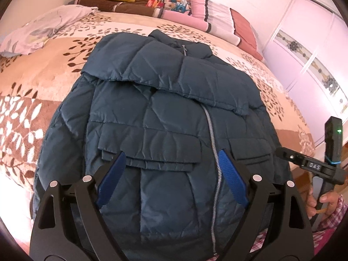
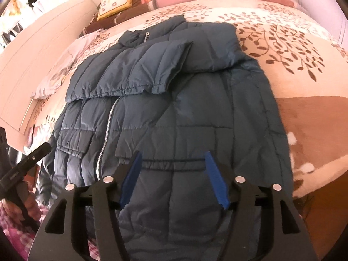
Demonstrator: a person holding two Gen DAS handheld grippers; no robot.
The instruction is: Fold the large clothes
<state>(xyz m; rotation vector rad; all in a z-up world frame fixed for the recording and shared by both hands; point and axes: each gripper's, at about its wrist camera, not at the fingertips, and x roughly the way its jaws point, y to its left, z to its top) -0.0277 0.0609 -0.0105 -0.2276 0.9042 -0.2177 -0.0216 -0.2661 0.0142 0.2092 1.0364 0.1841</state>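
Note:
A dark teal puffer jacket (image 1: pixel 165 113) lies front up on the bed, zipped, collar at the far end. Both sleeves are folded across the chest. It also shows in the right wrist view (image 2: pixel 174 113). My left gripper (image 1: pixel 171 154) is open and empty, hovering over the jacket's lower left half near the pocket flap. My right gripper (image 2: pixel 173 154) is open and empty over the lower right half near the elastic waist seam. The right gripper's body (image 1: pixel 315 165) shows at the left view's right edge; the left gripper's body (image 2: pixel 24 165) shows at the right view's left edge.
The bed has a beige leaf-patterned blanket (image 1: pixel 43 69). Pillows and folded blankets (image 1: pixel 174 0) are stacked at the far end. A pale floral pillow (image 1: pixel 41 28) lies at the far left. A wardrobe (image 1: pixel 315 54) stands to the right. The hem hangs over the bed's near edge.

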